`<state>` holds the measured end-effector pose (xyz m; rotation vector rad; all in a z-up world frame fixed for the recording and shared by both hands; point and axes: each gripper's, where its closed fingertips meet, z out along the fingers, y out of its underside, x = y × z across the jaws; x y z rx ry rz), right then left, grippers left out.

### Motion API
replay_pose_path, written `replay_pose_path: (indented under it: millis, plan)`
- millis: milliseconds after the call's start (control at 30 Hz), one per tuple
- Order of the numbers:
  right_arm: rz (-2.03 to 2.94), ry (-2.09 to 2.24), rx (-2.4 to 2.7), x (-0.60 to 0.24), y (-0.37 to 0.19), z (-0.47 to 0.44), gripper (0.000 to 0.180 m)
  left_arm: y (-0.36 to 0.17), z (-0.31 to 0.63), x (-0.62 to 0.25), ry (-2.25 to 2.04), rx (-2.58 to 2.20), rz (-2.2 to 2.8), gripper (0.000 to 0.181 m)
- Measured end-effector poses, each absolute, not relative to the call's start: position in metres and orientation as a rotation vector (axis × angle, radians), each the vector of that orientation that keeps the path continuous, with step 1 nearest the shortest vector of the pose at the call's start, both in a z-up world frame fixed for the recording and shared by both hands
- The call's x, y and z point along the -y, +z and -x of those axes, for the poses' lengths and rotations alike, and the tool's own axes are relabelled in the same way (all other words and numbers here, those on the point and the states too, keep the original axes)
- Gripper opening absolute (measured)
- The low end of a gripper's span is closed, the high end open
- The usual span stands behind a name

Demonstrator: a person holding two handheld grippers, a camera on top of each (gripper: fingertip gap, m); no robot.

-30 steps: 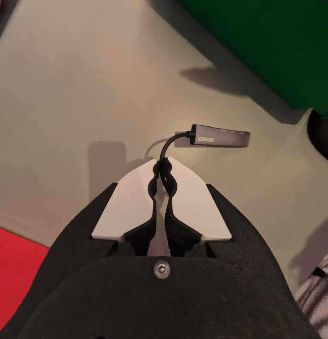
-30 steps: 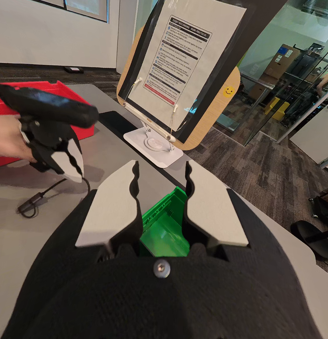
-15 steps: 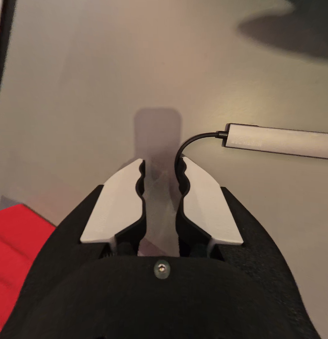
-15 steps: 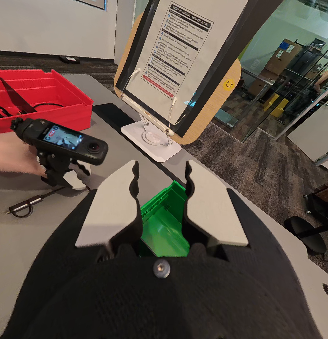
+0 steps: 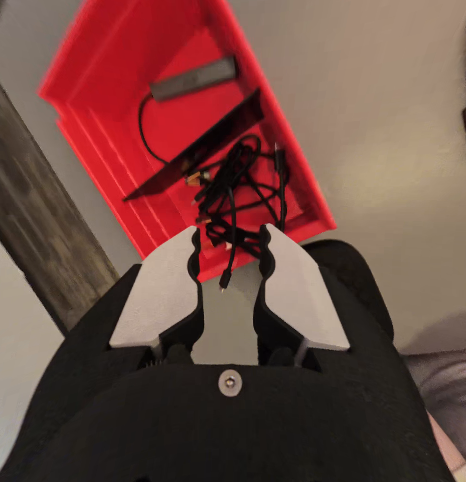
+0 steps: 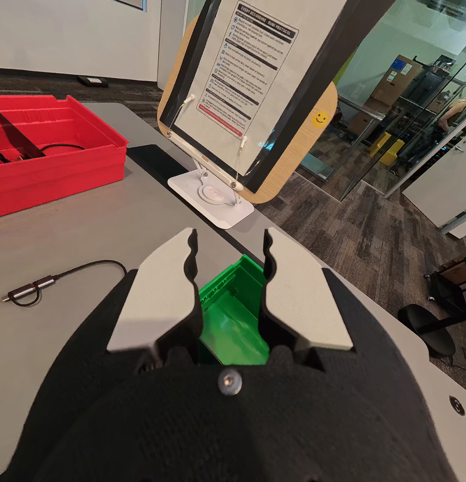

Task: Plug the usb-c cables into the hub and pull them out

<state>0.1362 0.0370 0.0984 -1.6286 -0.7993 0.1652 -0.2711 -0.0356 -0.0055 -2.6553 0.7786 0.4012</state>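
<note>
My left gripper [image 5: 229, 229] is open and empty above the near end of a red tray [image 5: 291, 146]. In the tray lie a tangle of black usb-c cables [image 5: 237, 187] and a grey hub [image 5: 192, 78] beyond a black divider [image 5: 200, 151]. One cable end [image 5: 224, 277] hangs over the tray's near edge onto the table. My right gripper [image 6: 229, 232] is open and empty above a green bin [image 6: 231, 320]. On the table to its left lies a hub's lead with its plug [image 6: 30, 287]; its far end is hidden behind my gripper.
The grey table [image 6: 96, 229] carries the red tray [image 6: 57, 161] at the far left and a white stand with a printed sheet [image 6: 226, 109] at the back. The table edge and carpet floor lie to the right. A dark floor strip [image 5: 44, 208] runs left of the tray. The tips of one gripper are about 45 cm away from the tips of the other.
My left gripper let go of the hub's lead, opened wide and swung over to the red tray, leaving the right wrist view. The lead now lies loose on the table. My right gripper stays open.
</note>
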Motion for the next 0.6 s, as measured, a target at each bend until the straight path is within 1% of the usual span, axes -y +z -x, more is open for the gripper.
replay_pose_path:
  millis: [33,167,267,300,367,433,500,600]
  plan:
    - [1.634,0.159,0.805,-0.037,0.097,-0.136,0.049,-0.013,0.280,0.038,0.368,-0.758,2.712,0.044]
    - [1.647,0.137,0.830,-0.037,0.092,-0.134,0.050,-0.048,0.286,0.033,0.241,-0.807,2.876,0.049]
    - [1.651,0.128,0.839,-0.038,0.090,-0.134,0.050,-0.080,0.290,0.033,0.234,-0.883,3.035,0.049]
    - [1.655,0.127,0.840,-0.038,0.090,-0.135,0.050,-0.090,0.292,0.036,0.236,-0.911,3.098,0.045]
    - [1.657,0.112,0.833,-0.040,0.089,-0.137,0.049,-0.107,0.298,0.044,0.238,-0.961,3.221,0.022]
    - [1.653,0.109,0.828,-0.041,0.090,-0.138,0.049,-0.112,0.301,0.050,0.213,-0.952,3.304,0.000]
    - [1.650,0.117,0.832,-0.041,0.090,-0.137,0.049,-0.102,0.303,0.044,0.215,-0.888,3.251,0.000]
    - [1.648,0.110,0.838,-0.042,0.090,-0.135,0.049,-0.069,0.309,0.033,0.293,-0.771,3.064,0.000]
